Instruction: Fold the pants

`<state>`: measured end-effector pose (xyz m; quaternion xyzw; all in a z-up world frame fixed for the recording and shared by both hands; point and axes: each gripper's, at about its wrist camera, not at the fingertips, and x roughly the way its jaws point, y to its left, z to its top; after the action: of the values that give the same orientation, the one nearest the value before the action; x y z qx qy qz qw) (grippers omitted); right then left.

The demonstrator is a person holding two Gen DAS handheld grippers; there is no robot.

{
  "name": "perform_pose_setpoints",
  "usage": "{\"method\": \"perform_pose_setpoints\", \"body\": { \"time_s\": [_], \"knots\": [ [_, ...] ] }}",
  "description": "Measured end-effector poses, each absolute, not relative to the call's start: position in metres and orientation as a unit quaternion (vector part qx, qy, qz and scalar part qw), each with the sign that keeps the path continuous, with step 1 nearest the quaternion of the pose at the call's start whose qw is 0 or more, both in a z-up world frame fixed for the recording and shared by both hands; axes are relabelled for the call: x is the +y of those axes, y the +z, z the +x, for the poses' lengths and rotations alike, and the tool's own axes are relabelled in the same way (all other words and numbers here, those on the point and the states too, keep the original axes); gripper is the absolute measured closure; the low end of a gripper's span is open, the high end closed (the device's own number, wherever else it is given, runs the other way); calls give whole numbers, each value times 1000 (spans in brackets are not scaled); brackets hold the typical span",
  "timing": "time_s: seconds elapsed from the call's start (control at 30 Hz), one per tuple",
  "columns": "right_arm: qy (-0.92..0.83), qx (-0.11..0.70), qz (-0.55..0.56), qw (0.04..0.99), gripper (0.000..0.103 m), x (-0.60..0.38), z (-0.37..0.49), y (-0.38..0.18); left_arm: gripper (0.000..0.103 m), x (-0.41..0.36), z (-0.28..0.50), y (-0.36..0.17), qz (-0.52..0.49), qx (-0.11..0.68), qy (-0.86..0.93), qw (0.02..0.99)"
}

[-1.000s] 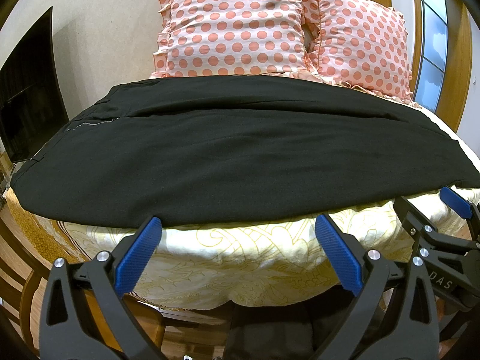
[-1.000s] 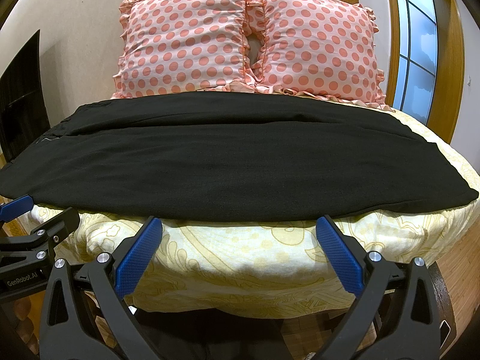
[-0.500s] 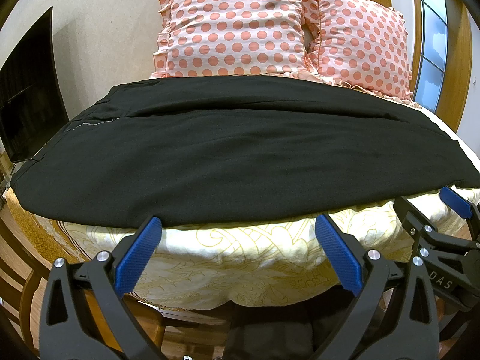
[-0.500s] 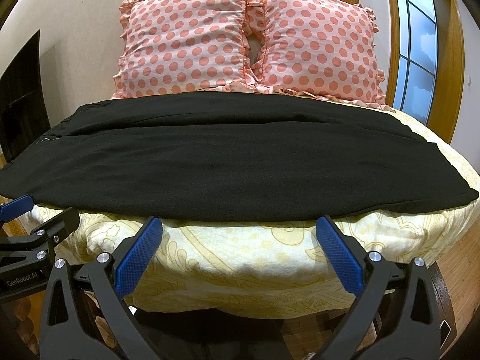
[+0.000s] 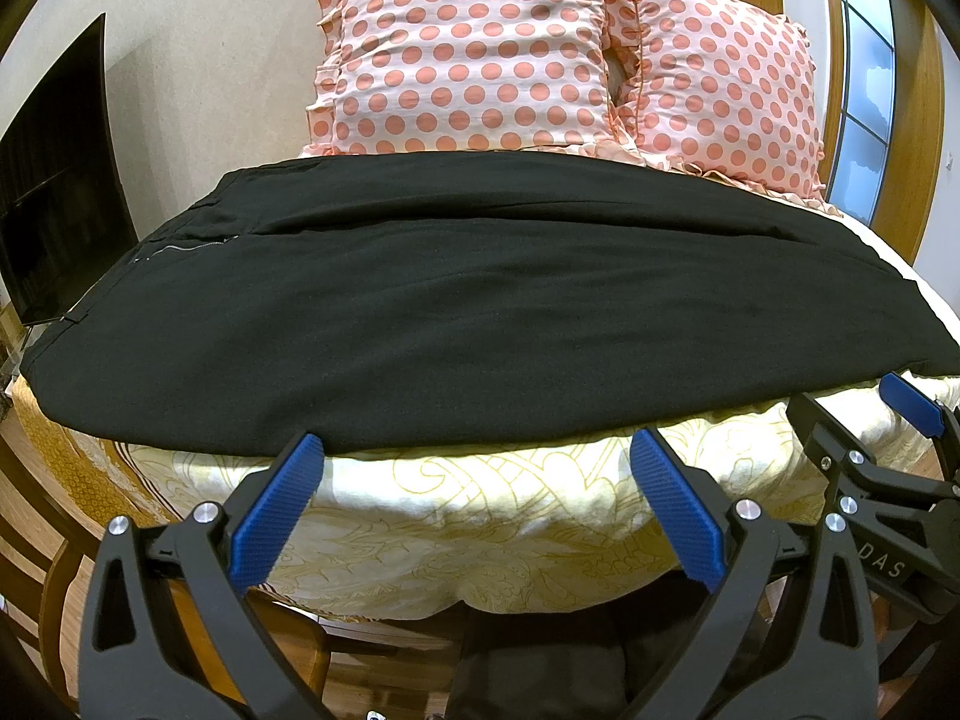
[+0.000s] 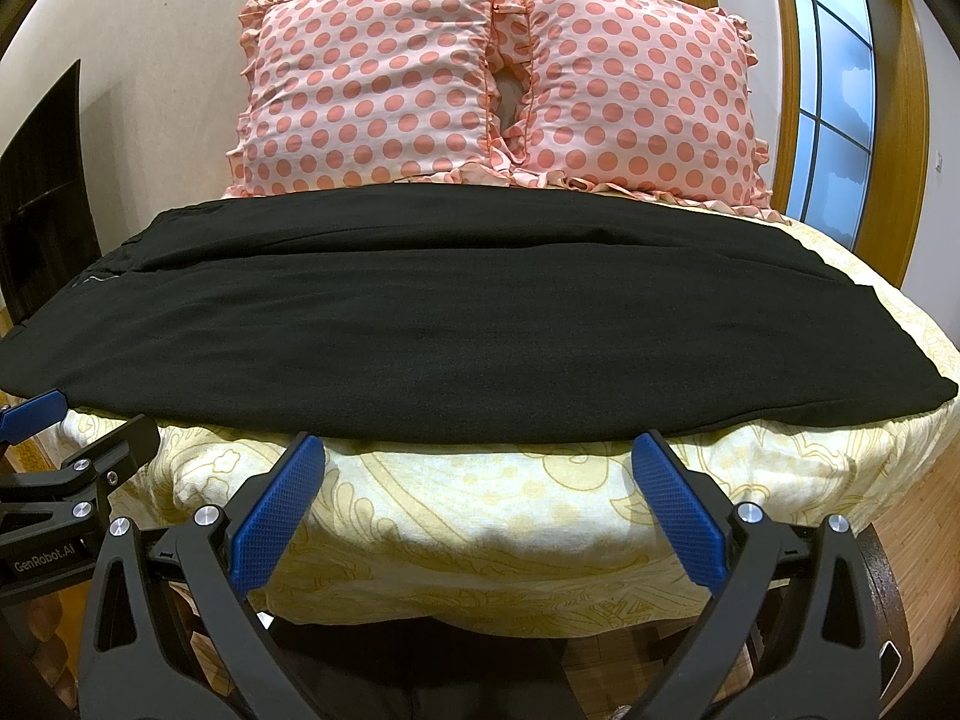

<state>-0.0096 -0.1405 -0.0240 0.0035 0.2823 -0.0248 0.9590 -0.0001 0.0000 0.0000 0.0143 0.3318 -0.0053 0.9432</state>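
Nothing has shifted over the last second: both the left gripper [image 5: 474,468] and right gripper [image 6: 477,468] hover wide open and empty at the near edge of the long black fabric pants [image 5: 450,324], spread flat across the yellow-patterned bed [image 5: 480,498], so folding has not begun.

Both grippers are looking like twins: the left gripper [image 5: 477,501] and the right gripper [image 6: 477,501] are each sporting chunky matte black plastic frames with triangular cutouts in the arms. Bright blue fingertips [image 5: 277,507] with a fine diamond grip texture are sitting on the inner faces. Round silver screws [image 6: 750,512] are showing at the pivots. White "GenRobot.AI" lettering [image 6: 42,559] is running along the left unit's side, and letters "DAS" [image 5: 881,565] are showing on the right unit.
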Motion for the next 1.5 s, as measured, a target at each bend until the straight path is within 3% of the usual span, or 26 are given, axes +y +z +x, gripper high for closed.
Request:
{"method": "perform_pose_setpoints", "body": {
  "time_s": [1.5],
  "knots": [
    [22,299,-7,954,1,-148,-11,-19,2,5,-8,11,7,351,-3,936]
  ]
}}
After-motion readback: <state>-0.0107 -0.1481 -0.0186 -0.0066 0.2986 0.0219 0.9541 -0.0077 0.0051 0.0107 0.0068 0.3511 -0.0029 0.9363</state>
